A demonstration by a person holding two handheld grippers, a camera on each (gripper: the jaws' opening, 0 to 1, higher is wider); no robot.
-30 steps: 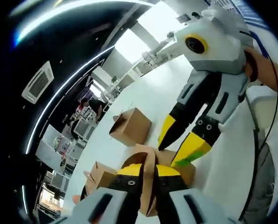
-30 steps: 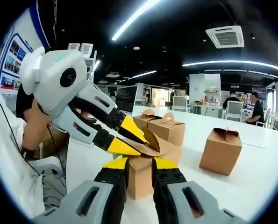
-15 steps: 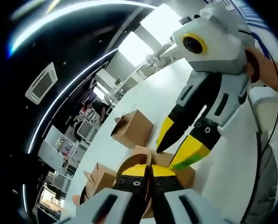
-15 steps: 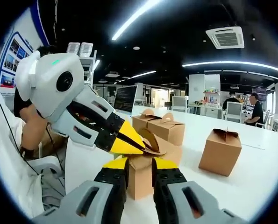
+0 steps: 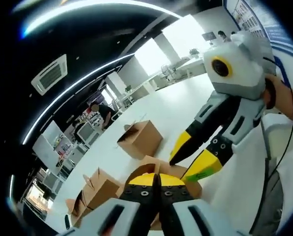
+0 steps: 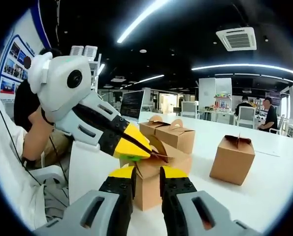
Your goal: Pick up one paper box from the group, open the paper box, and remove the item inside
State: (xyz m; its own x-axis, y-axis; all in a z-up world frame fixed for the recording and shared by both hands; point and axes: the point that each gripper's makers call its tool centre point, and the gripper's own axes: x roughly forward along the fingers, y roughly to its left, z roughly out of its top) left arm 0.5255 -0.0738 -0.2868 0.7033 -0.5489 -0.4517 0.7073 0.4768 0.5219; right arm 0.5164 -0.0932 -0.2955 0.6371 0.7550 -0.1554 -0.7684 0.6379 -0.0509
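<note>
Your left gripper [image 6: 136, 146] has closed over the last second: a second ago its yellow jaws stood apart over the top flap, and now they are pinched together on that flap [image 6: 156, 150] of the box [image 6: 153, 179] you are working on. In the left gripper view the same thing shows from behind, its jaws [image 5: 156, 179] meeting with brown card rising between them. Something green shows just under those jaws in the right gripper view; it may be the item inside or part of the tool, and the picture is too poor to settle it.

Your right gripper [image 6: 145, 173] stands at the near wall of the box, jaws a little apart with the box corner between them; whether they truly clamp the card you cannot tell from here. From the left gripper view it [image 5: 191, 158] comes down onto the far side of the same box.

That box sits on the white table [image 6: 264, 191]. Beyond it lie a pair of closed boxes [image 6: 173, 132], and off to its right a single box [image 6: 232, 160] stands well apart.

With the flap gripped, the opening step looks under way; the box is not yet open and nothing has been removed.
</note>
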